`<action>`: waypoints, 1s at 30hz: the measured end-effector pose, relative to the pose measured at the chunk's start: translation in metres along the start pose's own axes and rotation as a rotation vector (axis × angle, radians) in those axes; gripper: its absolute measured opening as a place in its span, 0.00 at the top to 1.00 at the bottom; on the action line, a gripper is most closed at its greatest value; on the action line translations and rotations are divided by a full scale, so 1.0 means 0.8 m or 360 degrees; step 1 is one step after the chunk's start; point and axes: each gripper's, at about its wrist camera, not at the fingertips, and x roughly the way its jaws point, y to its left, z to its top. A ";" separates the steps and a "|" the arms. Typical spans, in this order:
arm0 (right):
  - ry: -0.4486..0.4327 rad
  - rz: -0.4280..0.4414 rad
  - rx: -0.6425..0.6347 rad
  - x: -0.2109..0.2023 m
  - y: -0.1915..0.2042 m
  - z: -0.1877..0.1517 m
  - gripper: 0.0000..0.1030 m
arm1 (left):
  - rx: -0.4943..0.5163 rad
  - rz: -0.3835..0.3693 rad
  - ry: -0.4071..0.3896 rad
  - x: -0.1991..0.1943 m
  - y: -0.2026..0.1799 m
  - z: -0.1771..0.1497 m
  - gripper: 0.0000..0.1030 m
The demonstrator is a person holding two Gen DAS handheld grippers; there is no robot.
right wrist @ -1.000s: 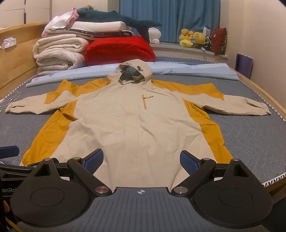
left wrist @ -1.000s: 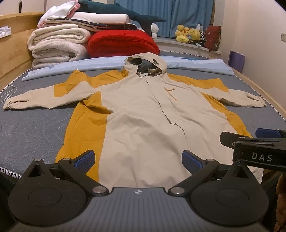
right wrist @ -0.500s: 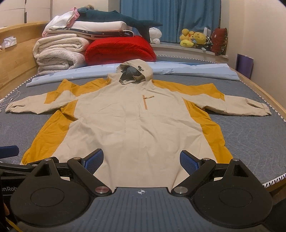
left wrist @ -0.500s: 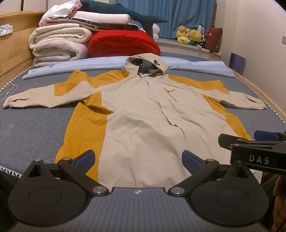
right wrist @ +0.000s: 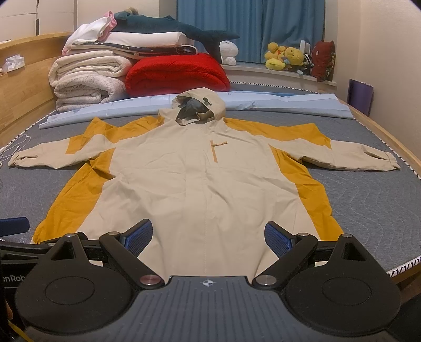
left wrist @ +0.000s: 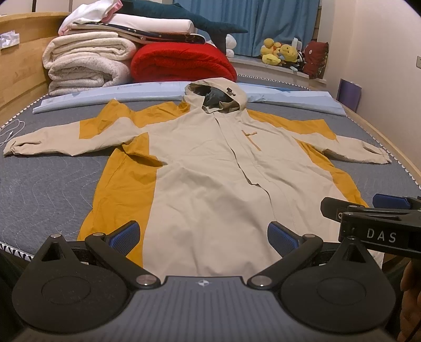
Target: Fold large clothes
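Note:
A large beige and mustard hooded jacket (left wrist: 210,168) (right wrist: 205,173) lies flat, front up, on the grey mattress (left wrist: 47,179) (right wrist: 373,205), with both sleeves spread out sideways and the hood towards the far end. My left gripper (left wrist: 204,234) hovers open over the hem, nothing between its blue pads. My right gripper (right wrist: 208,236) is likewise open above the hem, a little further right. The right gripper's side (left wrist: 373,218) shows at the right edge of the left wrist view.
Folded white blankets (right wrist: 86,79), a red quilt (right wrist: 176,73) and a dark plush shark (right wrist: 173,25) are stacked at the far end. A light blue roll (right wrist: 276,105) lies across behind the hood. A wooden bed frame (right wrist: 23,89) borders the left; soft toys (right wrist: 286,56) sit by the curtain.
Both grippers have stayed nearly still; the views shift only slightly. The jacket has not moved.

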 end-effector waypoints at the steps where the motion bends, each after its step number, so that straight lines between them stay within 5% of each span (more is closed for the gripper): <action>1: 0.0000 0.0000 0.0000 0.000 0.000 0.001 0.10 | 0.0000 0.0000 -0.0001 0.000 0.000 0.000 0.00; 30: -0.0009 0.0000 -0.0003 0.001 0.000 0.000 0.10 | -0.0002 -0.0003 -0.0012 -0.002 -0.002 0.000 0.00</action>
